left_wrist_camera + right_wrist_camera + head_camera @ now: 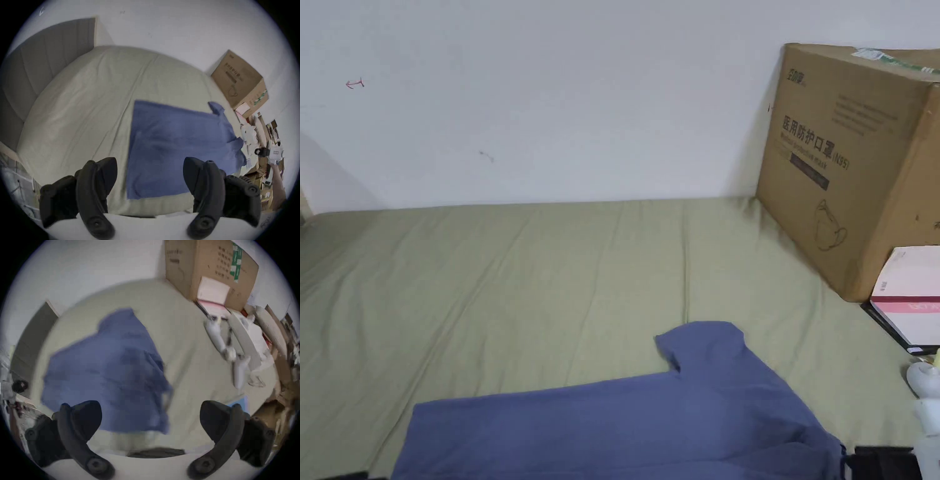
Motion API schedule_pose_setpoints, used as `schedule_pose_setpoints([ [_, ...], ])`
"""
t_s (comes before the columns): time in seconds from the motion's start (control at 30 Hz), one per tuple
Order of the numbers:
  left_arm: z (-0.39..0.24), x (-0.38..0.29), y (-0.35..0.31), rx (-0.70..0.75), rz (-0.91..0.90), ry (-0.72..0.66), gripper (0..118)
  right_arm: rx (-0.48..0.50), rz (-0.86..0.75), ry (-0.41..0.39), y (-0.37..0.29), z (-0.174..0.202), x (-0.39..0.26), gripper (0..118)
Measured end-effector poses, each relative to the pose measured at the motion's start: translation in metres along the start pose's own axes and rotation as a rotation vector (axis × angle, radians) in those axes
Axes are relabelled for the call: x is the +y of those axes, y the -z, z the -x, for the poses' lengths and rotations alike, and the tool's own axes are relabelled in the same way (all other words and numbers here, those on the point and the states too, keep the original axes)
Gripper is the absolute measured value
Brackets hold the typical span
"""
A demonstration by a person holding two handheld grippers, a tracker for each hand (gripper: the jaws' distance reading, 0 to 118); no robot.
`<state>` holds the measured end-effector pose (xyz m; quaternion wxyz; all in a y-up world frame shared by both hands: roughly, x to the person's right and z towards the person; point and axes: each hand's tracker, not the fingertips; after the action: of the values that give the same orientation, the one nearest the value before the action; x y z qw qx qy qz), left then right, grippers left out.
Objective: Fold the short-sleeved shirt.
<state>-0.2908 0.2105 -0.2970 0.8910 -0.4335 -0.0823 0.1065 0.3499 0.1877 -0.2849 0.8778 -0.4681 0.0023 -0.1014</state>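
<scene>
A blue short-sleeved shirt (pixel 650 425) lies spread on the green bed sheet (pixel 519 281), one sleeve (pixel 703 344) pointing toward the wall. Its right end is rumpled. In the left gripper view the shirt (pixel 178 146) lies flat, and my left gripper (pixel 150 170) hangs open above its near left corner, nothing between the jaws. In the right gripper view the shirt (pixel 105 369) lies below and left, and my right gripper (pixel 151 415) is open wide over its crumpled near edge, holding nothing.
A large cardboard box (pixel 850 162) stands against the wall at the back right, with a white and pink box (pixel 909 294) beside it. White bottle-like items (pixel 215 335) and clutter line the bed's right side. The sheet's left half is bare.
</scene>
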Motion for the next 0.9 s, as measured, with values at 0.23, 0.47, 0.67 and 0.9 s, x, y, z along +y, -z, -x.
schedule_pose_setpoints([
  [0.23, -0.064, 0.039, -0.008, -0.131, -0.19, 0.097, 0, 0.43, -0.295, 0.026, -0.034, 0.077, 0.036, 6],
  [0.47, -0.067, 0.045, 0.027, -0.139, -0.197, 0.063, 0, 0.566, -0.279, -0.038, -0.009, 0.112, 0.058, 2],
  [0.67, -0.008, 0.112, 0.117, 0.063, 0.114, 0.106, 0, 0.559, -0.188, -0.051, 0.027, 0.118, 0.074, 2],
  [0.9, 0.044, 0.127, 0.222, 0.152, 0.185, 0.032, 99, 0.57, -0.118, 0.133, 0.066, 0.101, 0.074, 2],
])
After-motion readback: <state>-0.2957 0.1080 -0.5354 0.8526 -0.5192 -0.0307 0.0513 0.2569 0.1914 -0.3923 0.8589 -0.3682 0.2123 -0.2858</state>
